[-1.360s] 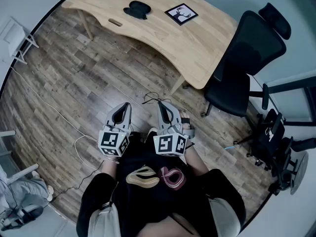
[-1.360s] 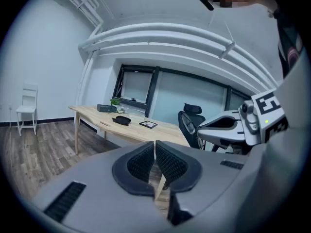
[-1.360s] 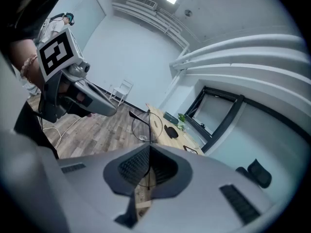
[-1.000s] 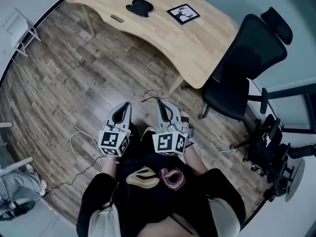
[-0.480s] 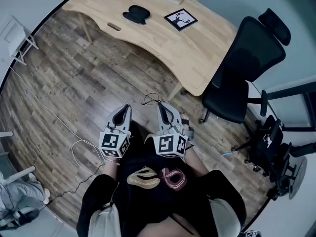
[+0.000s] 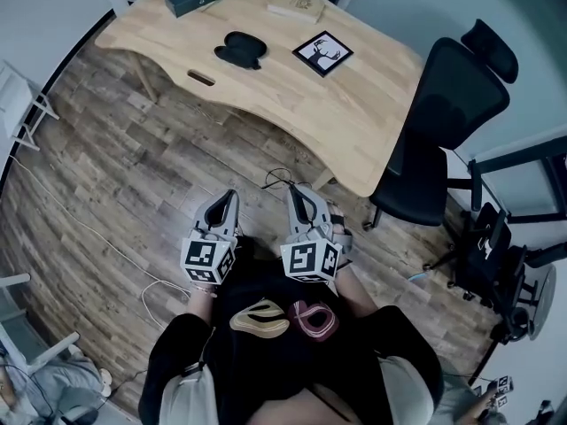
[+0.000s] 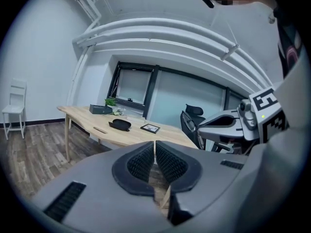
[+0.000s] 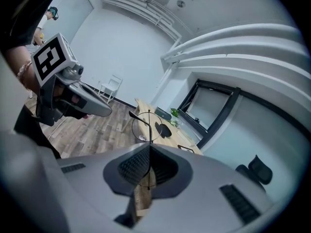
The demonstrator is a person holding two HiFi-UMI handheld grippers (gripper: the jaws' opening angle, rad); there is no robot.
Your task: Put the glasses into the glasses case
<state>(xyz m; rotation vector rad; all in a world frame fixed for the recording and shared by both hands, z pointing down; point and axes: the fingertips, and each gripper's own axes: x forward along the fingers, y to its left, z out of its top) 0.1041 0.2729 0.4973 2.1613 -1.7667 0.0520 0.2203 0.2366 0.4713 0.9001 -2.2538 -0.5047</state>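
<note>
Desk (image 6: 337,104) and black glasses case (image 6: 239,50) sit larger and nearer in the head view than 1 second back, as the person walks toward them. Right gripper (image 6: 294,193) is clenched on the glasses (image 6: 279,179), carried ahead for the approach; left gripper (image 6: 223,198) is closed on nothing. Lens juts toward the far desk, long axis seemingly left-right
</note>
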